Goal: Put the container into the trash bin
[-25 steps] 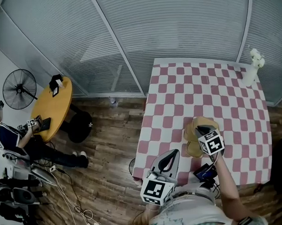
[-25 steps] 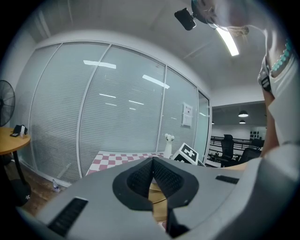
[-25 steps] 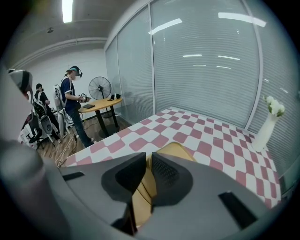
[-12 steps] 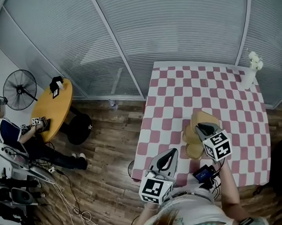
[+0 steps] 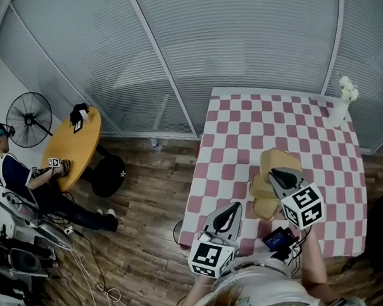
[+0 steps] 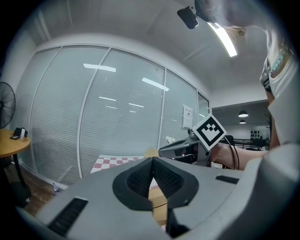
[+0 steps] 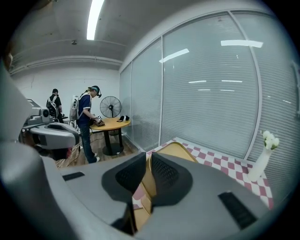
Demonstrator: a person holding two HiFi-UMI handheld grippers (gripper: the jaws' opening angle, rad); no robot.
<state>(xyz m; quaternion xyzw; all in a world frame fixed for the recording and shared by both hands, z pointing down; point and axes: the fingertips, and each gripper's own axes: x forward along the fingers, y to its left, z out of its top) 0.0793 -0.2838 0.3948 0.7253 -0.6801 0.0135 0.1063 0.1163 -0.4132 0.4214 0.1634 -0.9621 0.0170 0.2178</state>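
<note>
While your left gripper (image 5: 227, 211) waits close to your body, tongs pressed together on nothing, your right gripper (image 5: 275, 175) pinches the lid of the tan clamshell container (image 5: 275, 158), which hangs open over the near half of the checked table (image 5: 272, 114). It looks like thin paperboard: light, bendy, probably floppy at the hinge, so expect the tray to swing. A firm but gentle hold on the lid's stiffer rim near the hinge should serve best. Farther off, a white vase of flowers (image 5: 341, 101) stands at the far corner. No trash bin shows clearly.
</note>
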